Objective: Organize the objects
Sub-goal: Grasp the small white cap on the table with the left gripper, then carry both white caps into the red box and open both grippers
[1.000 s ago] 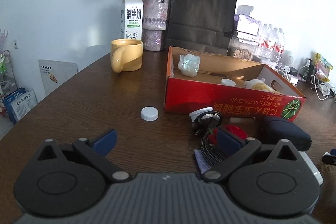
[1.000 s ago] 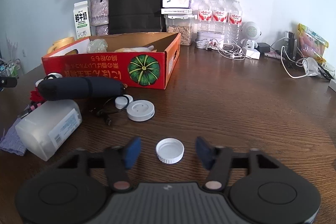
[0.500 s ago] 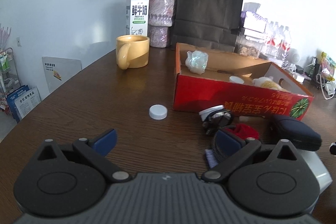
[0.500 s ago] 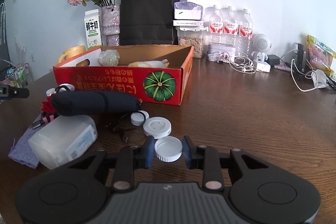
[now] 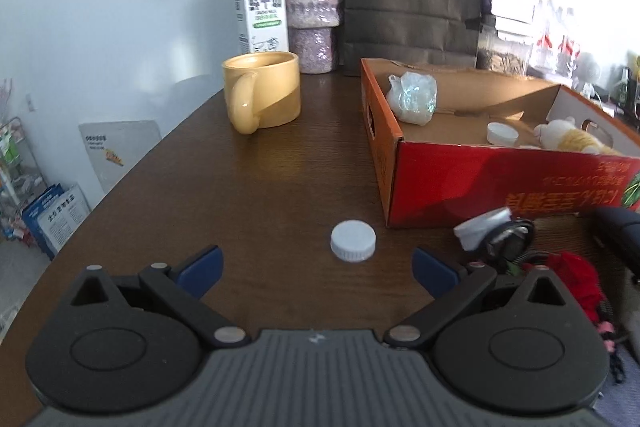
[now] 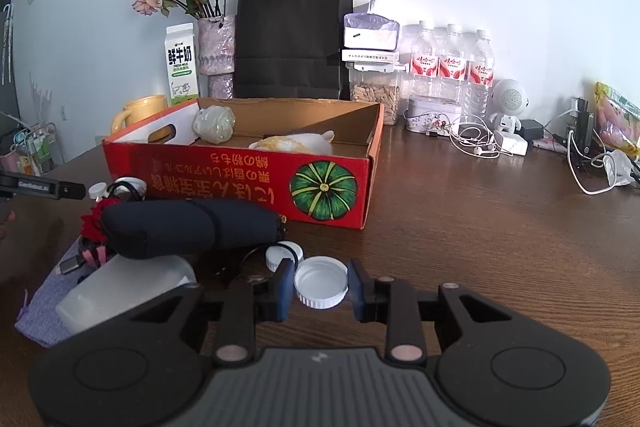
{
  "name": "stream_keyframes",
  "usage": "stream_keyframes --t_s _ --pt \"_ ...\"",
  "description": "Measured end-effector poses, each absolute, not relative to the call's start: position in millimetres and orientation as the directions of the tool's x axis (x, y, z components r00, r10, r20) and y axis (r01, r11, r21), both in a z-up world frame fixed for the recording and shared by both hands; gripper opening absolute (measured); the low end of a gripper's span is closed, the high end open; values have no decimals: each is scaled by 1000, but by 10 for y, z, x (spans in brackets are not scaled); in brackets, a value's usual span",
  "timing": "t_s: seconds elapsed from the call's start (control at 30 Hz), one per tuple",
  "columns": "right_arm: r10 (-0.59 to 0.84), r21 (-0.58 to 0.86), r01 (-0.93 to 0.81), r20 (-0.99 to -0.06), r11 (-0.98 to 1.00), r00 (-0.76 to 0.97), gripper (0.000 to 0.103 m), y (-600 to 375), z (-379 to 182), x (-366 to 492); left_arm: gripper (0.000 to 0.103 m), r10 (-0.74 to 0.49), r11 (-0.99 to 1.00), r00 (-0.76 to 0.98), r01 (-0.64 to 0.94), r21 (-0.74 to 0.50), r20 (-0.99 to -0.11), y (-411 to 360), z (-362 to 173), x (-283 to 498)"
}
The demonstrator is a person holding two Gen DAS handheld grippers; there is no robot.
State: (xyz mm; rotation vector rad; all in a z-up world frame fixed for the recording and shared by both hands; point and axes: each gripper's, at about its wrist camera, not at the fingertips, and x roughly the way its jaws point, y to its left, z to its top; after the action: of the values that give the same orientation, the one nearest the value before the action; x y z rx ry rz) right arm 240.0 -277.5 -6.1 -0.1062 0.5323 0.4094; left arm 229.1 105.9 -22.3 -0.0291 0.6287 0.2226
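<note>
The right gripper [image 6: 321, 287] is clamping a white cap [image 6: 321, 286] in front of the red box [image 6: 256, 183]. The left gripper [image 5: 316, 269] is hovering spread wide before a second white lid [image 5: 353, 240] lying near the box's corner.

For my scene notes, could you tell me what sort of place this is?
Probably a home or small-office room: a wooden table against a plain wall, cluttered with a vase of dried roses, a milk carton, water bottles and charger cables.

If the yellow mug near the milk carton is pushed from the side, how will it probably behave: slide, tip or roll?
The yellow mug would probably slide, not tip: it looks squat and stands upright on the smooth wooden table. It seems glazed ceramic, so likely heavy for its size and breakable. Its handle would likely stop any rolling.
</note>
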Motion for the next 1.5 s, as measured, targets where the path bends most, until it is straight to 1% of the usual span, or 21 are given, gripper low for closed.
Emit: stream_keyframes --t_s 0.07,0.13,0.17,0.2,0.23,0.27,0.3,0.37,0.53,0.9,1.17,1.33,1.5 --pt "348 5 -402 -511 916 786 27 -2756 -53 2424 93 182 980 781 -197 40 -598 1088 -257 2394" --pt "344 4 -397 -511 918 788 28 -2742 -49 2444 89 166 983 774 -179 40 -610 1107 -290 2480" --pt "342 3 -396 -511 918 789 27 -2737 -47 2452 79 157 985 773 -169 39 -614 1110 -304 2513" --pt "341 3 -395 -511 918 789 28 -2732 -47 2459 72 144 987 772 -158 33 -619 1117 -316 2542" --pt "341 3 -396 -512 918 788 27 -2725 -47 2466 60 119 990 778 -141 12 -616 1129 -316 2555" --pt "340 2 -395 -513 919 788 27 -2719 -48 2472 42 103 992 782 -128 3 -614 1134 -311 2566" --pt "340 1 -395 -514 918 787 27 -2714 -49 2478 29 93 993 785 -118 0 -612 1131 -307 2572" --pt "341 1 -397 -515 918 786 28 -2708 -54 2481 29 74 993 787 -112 -24 -613 1132 -299 2554" --pt "341 1 -397 -514 918 787 27 -2706 -57 2478 29 78 993 799 -113 -22 -597 1034 -262 2378" --pt "367 6 -416 -485 909 794 27 -2642 28 2445 29 -1 997 867 -37 -65 -499 703 57 1831" --pt "439 19 -481 -440 876 783 27 -2394 176 2338 29 -83 996 900 60 -68 -428 317 287 1636" --pt "498 30 -536 -415 844 761 28 -2171 247 2281 29 -144 989 901 113 -100 -409 89 350 1598" --pt "529 25 -570 -407 822 745 28 -1994 294 2262 29 -173 984 900 140 -110 -401 -54 384 1615"
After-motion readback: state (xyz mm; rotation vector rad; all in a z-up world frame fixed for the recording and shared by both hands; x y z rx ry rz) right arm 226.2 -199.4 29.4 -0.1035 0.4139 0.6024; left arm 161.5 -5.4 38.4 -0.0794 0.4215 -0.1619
